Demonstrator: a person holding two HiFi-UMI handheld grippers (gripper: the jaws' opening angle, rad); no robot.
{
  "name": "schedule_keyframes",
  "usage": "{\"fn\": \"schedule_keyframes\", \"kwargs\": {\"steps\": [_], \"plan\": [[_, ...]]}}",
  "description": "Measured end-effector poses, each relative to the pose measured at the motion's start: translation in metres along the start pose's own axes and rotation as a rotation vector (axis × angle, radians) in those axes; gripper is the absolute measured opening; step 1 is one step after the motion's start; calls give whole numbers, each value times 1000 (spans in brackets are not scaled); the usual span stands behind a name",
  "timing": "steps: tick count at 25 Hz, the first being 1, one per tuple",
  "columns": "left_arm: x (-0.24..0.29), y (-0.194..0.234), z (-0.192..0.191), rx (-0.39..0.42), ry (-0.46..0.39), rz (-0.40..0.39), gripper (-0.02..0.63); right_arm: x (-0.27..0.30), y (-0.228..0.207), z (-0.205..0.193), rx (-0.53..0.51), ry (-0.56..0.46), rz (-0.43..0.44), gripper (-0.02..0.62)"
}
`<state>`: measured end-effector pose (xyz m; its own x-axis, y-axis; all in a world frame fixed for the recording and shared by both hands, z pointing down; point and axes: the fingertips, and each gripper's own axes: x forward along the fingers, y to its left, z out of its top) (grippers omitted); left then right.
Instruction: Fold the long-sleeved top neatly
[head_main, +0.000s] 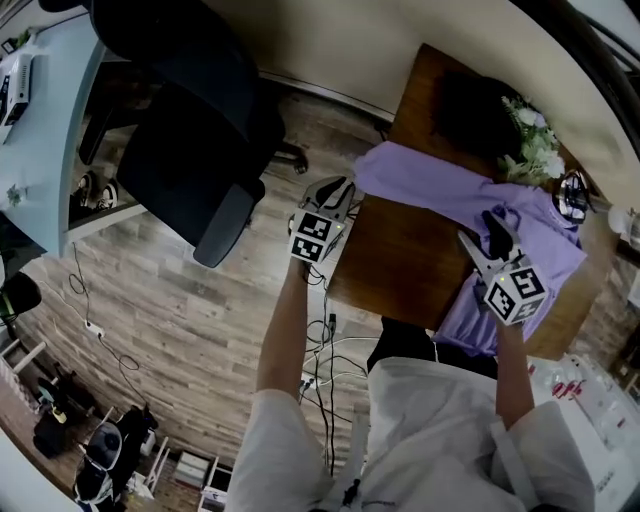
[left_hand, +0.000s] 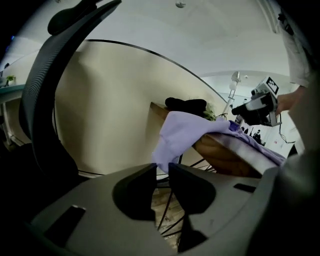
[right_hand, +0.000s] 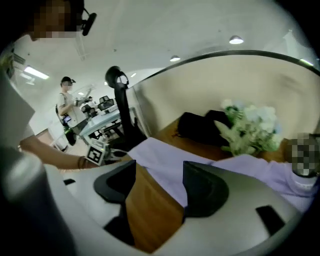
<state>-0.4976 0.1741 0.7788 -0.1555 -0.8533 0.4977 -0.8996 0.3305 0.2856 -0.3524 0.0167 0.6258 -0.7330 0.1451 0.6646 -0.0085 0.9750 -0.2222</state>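
The lilac long-sleeved top (head_main: 548, 232) lies on the wooden table (head_main: 400, 262), with one sleeve (head_main: 430, 185) stretched to the table's left edge. In the left gripper view the sleeve end (left_hand: 177, 132) hangs over that edge. My left gripper (head_main: 340, 190) sits just off the edge, its jaws a narrow gap apart (left_hand: 161, 169). The cuff hangs right at the tips, unpinched, and floor shows through the gap. My right gripper (head_main: 493, 232) hovers over the top's body, wide open (right_hand: 159, 167), with only table and sleeve (right_hand: 156, 152) below it.
A black office chair (head_main: 190, 130) stands on the wood floor left of the table, close behind my left gripper. Cables (head_main: 320, 345) run under the table edge. White flowers (head_main: 530, 140) and a black bundle (head_main: 468, 105) sit at the table's far side. A person (right_hand: 65, 107) stands by distant desks.
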Motion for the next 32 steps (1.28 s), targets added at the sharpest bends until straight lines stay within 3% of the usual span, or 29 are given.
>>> {"fn": "schedule_keyframes", "kwargs": {"steps": [1,4,9,16,23,25,27,29,32], "plan": [[6,-1,-3,1,-2,-6,98,10,24,8,-33,-7,51,301],[20,-3,-13,27,14,-20,146,43,87,20,-105,-20,169,298],[31,-8,-20,19,16,-92,191,67,142,24,-143,-7,249,296],[28,-21,-23,35,16,-153,225,64,136,9,-165,41,243,291],[35,-9,-7,68,-6,-73,224,62,127,14,-174,26,225,285],[40,-7,-5,59,-2,-81,186,61,129,16,-175,19,221,281],[37,-2,0,36,-19,-68,65,60,131,17,-178,17,219,279],[29,4,6,26,-34,-46,46,58,132,17,-180,16,218,273],[14,10,18,94,-31,5,44,56,131,18,-170,10,218,267]]}}
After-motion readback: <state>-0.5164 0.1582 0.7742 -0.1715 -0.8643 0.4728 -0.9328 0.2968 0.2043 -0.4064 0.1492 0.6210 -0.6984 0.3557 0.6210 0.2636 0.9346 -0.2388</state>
